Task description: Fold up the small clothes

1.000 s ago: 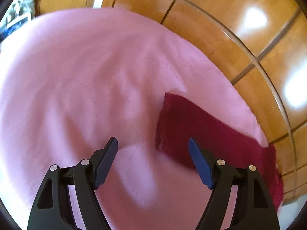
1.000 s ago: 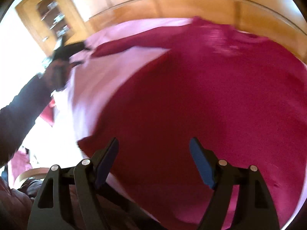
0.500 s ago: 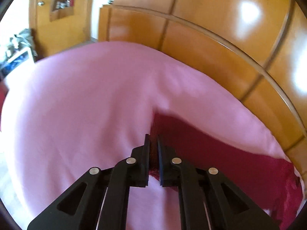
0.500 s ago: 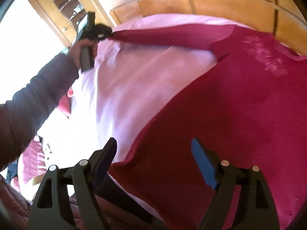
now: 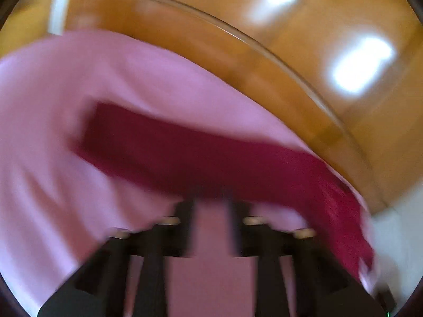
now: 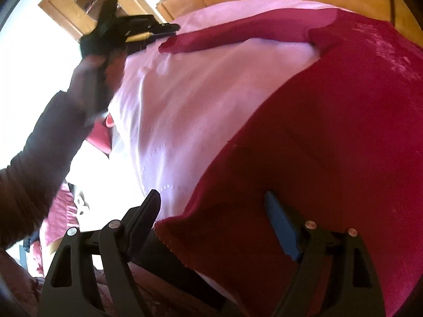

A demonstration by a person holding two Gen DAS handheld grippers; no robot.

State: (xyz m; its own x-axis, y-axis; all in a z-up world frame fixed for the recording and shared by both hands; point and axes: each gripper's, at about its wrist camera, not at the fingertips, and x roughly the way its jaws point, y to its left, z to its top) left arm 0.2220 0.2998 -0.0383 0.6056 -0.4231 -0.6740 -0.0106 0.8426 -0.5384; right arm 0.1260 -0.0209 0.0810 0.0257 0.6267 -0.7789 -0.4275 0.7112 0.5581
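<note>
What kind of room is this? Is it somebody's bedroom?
Probably a bedroom, yes. A red top lies spread on a pink sheet over what looks like a bed, with wooden wardrobe panels right behind it. A wooden cabinet stands farther off.

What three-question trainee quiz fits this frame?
1. True or false: the right claw is shut on the red sweater.
2. What does the sweater lie on? A) pink sheet B) green towel C) bare wood
3. Fill in: in the right wrist view, the left claw sits beside the end of the sweater's ____.

Key: 1 false, its fingers stand apart over the hem corner. 2 A. 3 sleeve.
</note>
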